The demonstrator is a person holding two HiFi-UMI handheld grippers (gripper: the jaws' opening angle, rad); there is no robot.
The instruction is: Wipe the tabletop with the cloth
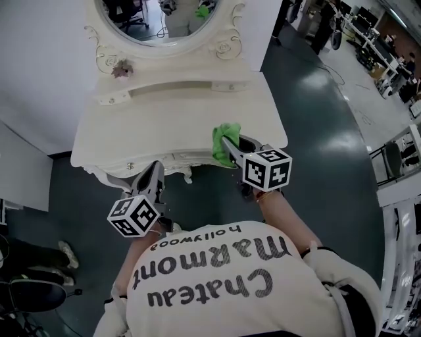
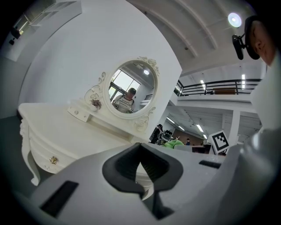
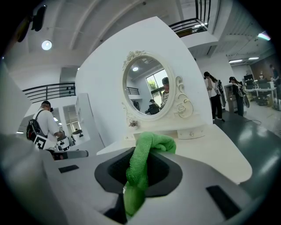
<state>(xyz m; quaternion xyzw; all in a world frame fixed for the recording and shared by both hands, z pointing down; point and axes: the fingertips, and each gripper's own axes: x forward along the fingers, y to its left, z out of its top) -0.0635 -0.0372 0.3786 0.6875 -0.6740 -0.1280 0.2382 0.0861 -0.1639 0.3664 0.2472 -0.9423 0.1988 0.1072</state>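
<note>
Green cloth (image 3: 147,151), bunched and fluffy, centre frame, clamped in right gripper (image 3: 131,197) jaws; left gripper (image 2: 144,186) jaws together, prob. empty.

One white dressing table (image 1: 164,122) carries one oval mirror (image 1: 164,16) along its back edge. One small flower sprig (image 1: 122,68) sits near the table's back left corner. One green cloth (image 1: 222,139) is at the front right edge. One brass drawer knob (image 2: 52,160) shows on the table's front.

There are two grippers, the left gripper (image 1: 156,170) and the right gripper (image 1: 230,148). Each has two jaws and one marker cube, so there are two cubes, the left cube (image 1: 135,216) and the right cube (image 1: 267,168). One person in a printed shirt (image 1: 223,283) holds both grippers.
</note>
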